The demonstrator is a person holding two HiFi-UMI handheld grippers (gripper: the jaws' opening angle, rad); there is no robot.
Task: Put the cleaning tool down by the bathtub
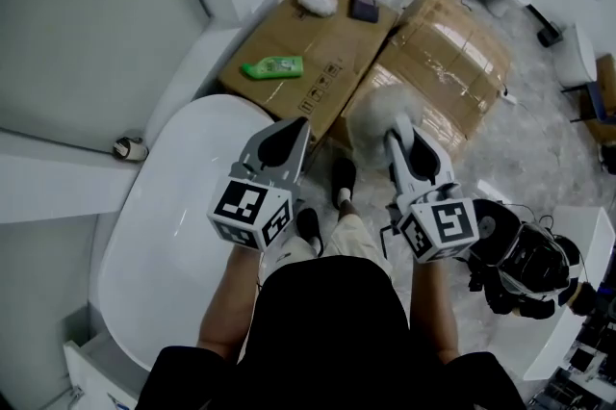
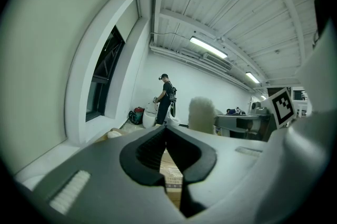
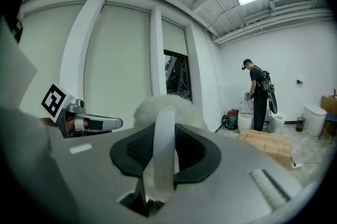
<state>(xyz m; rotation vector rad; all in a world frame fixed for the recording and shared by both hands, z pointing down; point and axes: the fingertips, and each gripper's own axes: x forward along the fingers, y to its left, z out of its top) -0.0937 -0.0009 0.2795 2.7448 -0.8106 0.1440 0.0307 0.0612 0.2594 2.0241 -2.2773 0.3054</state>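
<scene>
Right hand-held gripper (image 1: 397, 129) clamped on fluffy white duster (image 1: 370, 117); left hand-held gripper (image 1: 299, 127) closed, empty. Brown cardboard boxes (image 1: 318, 38) bearing green plastic bottle (image 1: 273, 66) lie ahead beside white oval bathtub (image 1: 178, 244).

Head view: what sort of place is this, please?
Probably a bathroom showroom or test space rather than a home. A white bathtub sits next to cardboard boxes on the floor, and several toilets stand in the open along the far wall.

Tub (image 1: 183, 235): plain white.
Boxes (image 1: 289, 42) beside tub: brown, black print.
Bottle (image 1: 274, 66) near tub: green.
Duster (image 1: 369, 108): white fluff, white handle.
Left gripper (image 1: 302, 123), right gripper (image 1: 396, 123): grey, black-and-white square markers.
Floor (image 1: 539, 158) past tub: grey, marbled.
</scene>
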